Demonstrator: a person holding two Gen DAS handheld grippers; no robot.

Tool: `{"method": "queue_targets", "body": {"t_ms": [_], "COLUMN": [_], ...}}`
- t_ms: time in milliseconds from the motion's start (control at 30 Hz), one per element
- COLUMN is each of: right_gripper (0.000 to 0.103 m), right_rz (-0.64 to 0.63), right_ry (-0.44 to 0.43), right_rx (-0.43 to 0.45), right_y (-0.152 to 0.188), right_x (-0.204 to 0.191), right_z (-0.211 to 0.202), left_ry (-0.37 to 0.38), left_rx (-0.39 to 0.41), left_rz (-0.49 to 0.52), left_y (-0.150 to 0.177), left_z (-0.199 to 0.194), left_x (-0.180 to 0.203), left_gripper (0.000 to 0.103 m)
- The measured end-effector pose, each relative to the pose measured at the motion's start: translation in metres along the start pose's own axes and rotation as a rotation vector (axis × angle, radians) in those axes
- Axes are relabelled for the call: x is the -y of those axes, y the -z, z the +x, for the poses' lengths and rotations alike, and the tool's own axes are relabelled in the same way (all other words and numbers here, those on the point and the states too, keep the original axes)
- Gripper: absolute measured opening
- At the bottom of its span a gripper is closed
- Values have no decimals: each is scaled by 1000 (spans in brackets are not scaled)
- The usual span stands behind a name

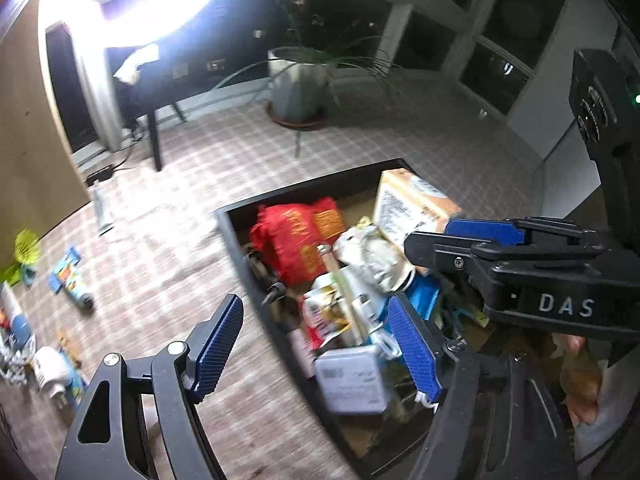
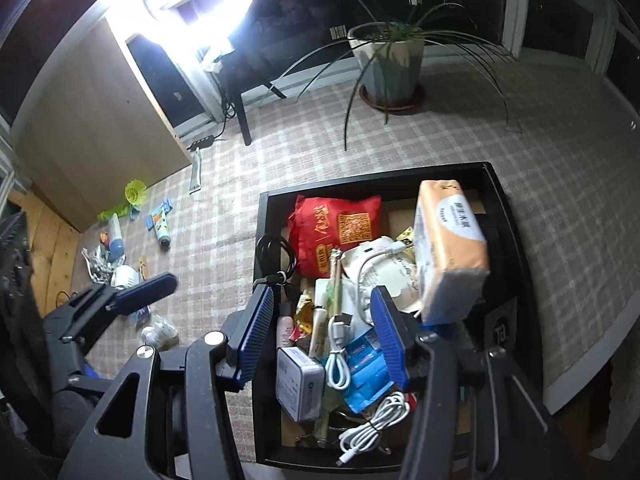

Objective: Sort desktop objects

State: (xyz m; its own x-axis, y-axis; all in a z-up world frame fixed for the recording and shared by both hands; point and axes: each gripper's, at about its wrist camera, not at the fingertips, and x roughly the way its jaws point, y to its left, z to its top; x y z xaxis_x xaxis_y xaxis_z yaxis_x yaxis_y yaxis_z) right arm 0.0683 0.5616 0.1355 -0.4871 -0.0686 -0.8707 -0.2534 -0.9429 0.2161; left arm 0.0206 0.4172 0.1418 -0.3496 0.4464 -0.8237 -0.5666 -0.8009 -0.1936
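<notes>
Right wrist: black tray [image 2: 516, 216] crammed (cables, packets); potted plant [image 2: 390, 64] beyond.

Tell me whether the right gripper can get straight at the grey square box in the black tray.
Probably yes. The right gripper is open and empty, and the grey square box lies on top of the pile in the black tray, just below the fingers. Only a white cable crowds its right edge.

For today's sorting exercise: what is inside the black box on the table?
The black box holds a red pouch, a tissue pack, white cables, a small grey box and snack wrappers. They overlap, so whatever lies beneath them is hidden.
</notes>
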Motion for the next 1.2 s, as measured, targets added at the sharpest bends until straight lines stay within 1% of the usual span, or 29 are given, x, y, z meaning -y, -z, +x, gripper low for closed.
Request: {"method": "queue_targets", "body": {"t_ms": [100, 233, 300, 400, 433, 567, 667, 833, 1000, 1200], "right_gripper": [50, 52, 52, 52, 53, 53, 53, 53, 54, 54], "right_rz": [-17, -65, -86, -114, -119, -137, -154, -182, -212, -242], "right_ry": [9, 48, 67, 89, 92, 97, 92, 90, 81, 73], "right_rx": [6, 30, 37, 44, 46, 46, 38, 50, 57, 51], "right_y": [6, 16, 21, 29, 30, 39, 43, 49, 53, 60], "right_x": [-12, -35, -46, -63, -67, -87, -101, -124, -144, -161], "right_z": [3, 6, 8, 13, 14, 20, 27, 33, 38, 45], "left_ry": [-37, -83, -105, -164, -184, -223, -246, -272, -294, -317], "left_rx": [14, 17, 10, -5, -15, -30, -32, -35, -38, -53], "left_rz": [-16, -55, -67, -78, -89, -149, -182, -221, -255, -327], "left_y": [8, 18, 23, 34, 39, 55, 68, 85, 98, 111], "left_z": [-8, -17, -20, -24, -25, -32, -42, -56, -65, -73], "left_x": [-11, -32, -41, -55, -62, -87, -103, -121, -133, -153], "left_gripper": [74, 75, 74, 75, 75, 75, 75, 75, 75, 76]}}
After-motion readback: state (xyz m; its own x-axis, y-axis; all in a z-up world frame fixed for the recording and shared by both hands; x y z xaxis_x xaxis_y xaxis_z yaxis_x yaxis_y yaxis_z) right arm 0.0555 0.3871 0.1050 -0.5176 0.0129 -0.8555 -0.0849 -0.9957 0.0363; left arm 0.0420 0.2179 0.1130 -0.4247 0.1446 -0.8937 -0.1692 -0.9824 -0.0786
